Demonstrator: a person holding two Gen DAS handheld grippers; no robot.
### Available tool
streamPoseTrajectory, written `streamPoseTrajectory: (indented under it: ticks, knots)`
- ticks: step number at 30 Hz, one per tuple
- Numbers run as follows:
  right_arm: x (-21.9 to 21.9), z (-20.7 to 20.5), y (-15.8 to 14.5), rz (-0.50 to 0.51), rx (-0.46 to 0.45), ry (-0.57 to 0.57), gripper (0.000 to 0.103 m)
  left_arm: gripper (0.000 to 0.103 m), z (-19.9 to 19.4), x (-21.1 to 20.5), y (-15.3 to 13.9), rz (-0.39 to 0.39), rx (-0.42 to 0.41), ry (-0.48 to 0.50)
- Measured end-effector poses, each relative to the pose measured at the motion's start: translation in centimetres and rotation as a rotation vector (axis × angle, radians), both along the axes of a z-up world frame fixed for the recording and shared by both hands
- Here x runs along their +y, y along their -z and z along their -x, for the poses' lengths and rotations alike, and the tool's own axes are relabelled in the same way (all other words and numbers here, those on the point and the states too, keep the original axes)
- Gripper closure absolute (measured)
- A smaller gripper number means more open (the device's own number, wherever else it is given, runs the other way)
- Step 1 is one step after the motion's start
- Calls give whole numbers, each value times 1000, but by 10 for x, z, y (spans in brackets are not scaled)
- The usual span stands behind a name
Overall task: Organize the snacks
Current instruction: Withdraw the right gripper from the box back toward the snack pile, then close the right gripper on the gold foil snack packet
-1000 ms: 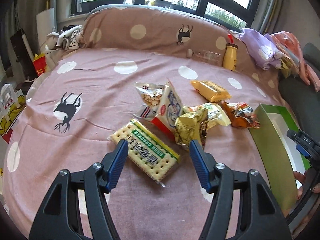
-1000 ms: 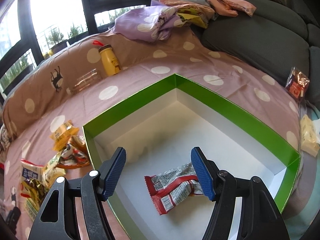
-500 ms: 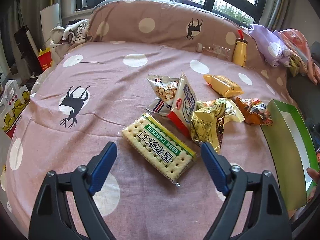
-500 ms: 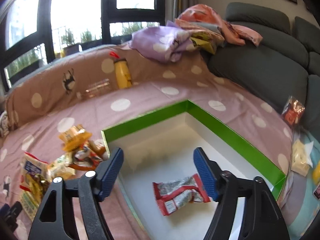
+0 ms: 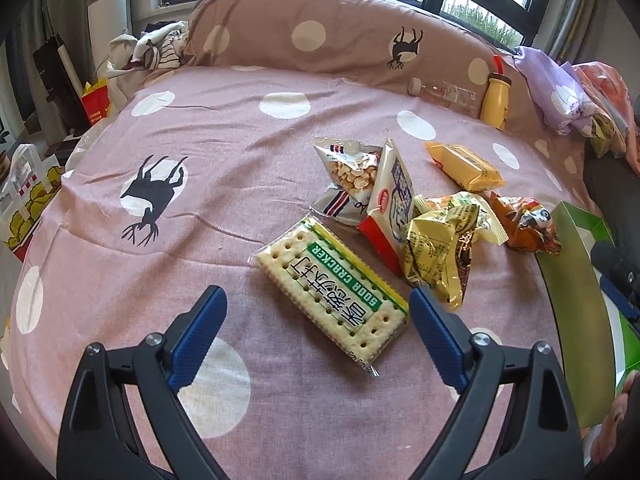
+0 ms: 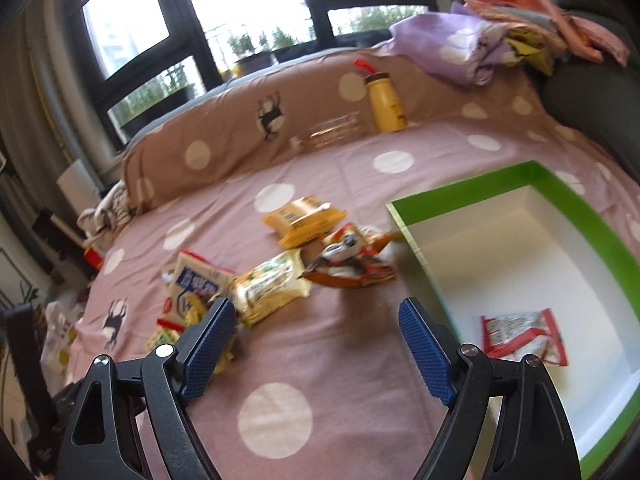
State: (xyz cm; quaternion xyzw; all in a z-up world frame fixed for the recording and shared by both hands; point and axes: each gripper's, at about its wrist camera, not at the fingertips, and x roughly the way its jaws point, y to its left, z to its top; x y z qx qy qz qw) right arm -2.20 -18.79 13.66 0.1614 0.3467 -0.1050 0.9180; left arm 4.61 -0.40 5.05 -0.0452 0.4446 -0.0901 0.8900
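A soda cracker packet (image 5: 332,292) lies flat on the pink dotted bed sheet. My left gripper (image 5: 316,304) hovers over it with jaws opening; the packet lies between the fingers, untouched. Behind it sits a pile: a peanut bag (image 5: 352,172), a red-and-white pouch (image 5: 394,208), a gold bag (image 5: 436,256), a yellow bar (image 5: 464,166) and an orange bag (image 5: 524,224). My right gripper (image 6: 316,312) is over bare sheet left of the green box (image 6: 460,196), jaws opening and empty. A red-and-white packet (image 6: 520,336) lies inside the box.
A yellow bottle (image 5: 496,100) and a clear bottle (image 5: 448,94) rest against the brown bolster at the back. Crumpled purple and pink cloth (image 6: 480,48) lies by the dark sofa (image 6: 580,92). A person's hand (image 5: 616,412) shows at the box's near end.
Both grippers' jaws have widened. The right gripper swung left from above the box to above the sheet near the snack pile, leaving the red-and-white packet in the box. The left gripper hardly moved.
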Motion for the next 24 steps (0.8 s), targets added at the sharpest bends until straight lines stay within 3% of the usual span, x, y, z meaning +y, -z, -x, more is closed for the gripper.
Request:
streamPoseTrajectory:
  ticks: [4, 7, 15, 19, 23, 24]
  knots:
    - [11, -9, 6, -105, 50, -100, 10, 10, -7, 6, 2, 13, 16, -11]
    - [21, -22, 1, -127, 82, -169, 10, 4, -12, 11, 3, 24, 32, -23]
    - [60, -84, 9, -188, 231, -318, 10, 4, -26, 17, 14, 78, 107, -33]
    - [64, -100, 25, -198, 256, -286, 11, 4, -31, 22, 19, 122, 138, -49]
    - [59, -108, 45, -196, 293, -261, 37, 5, -31, 21, 23, 108, 166, -63]
    - [57, -109, 52, -206, 309, -256, 39, 5, -29, 20, 21, 94, 153, -66]
